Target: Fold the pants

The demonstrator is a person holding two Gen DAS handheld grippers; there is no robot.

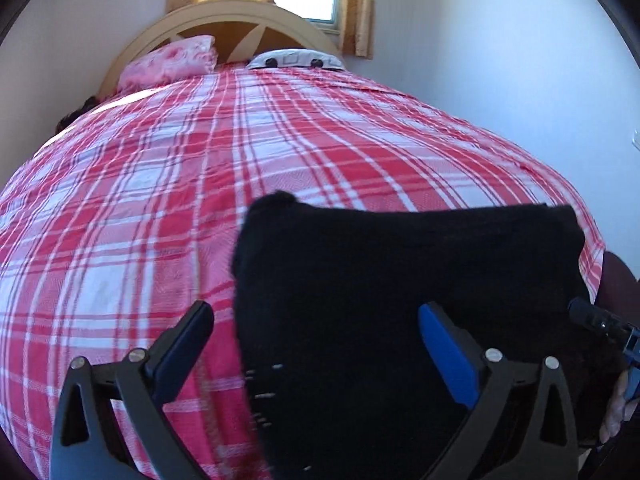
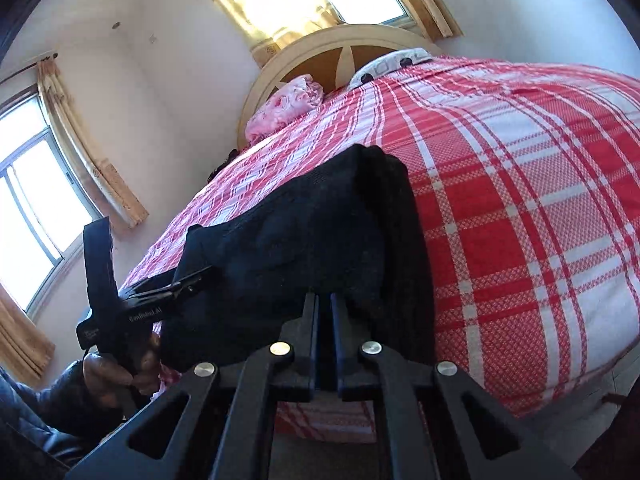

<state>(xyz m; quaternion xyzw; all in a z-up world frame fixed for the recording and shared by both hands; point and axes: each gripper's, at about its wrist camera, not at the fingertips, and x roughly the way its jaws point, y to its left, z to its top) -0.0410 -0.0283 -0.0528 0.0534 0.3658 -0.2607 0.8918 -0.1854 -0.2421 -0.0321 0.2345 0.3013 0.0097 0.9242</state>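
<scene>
Across the plaid bedspread [image 1: 120,208] black pants [image 1: 400,280] are lying folded near the edge, the left gripper [image 1: 316,344] hovering wide over them, while the right gripper [image 2: 325,312] is sitting nearly closed at their hem, seemingly pinching nothing.

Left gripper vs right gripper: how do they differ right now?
1. The left gripper has its jaws spread wide; the right gripper has its jaws nearly together.
2. The left gripper straddles the left edge of the black pants without pinching it; the right gripper's tips sit at the pants' near edge, though an actual pinch is not clear.

Shared: black frames, blue pads.
</scene>
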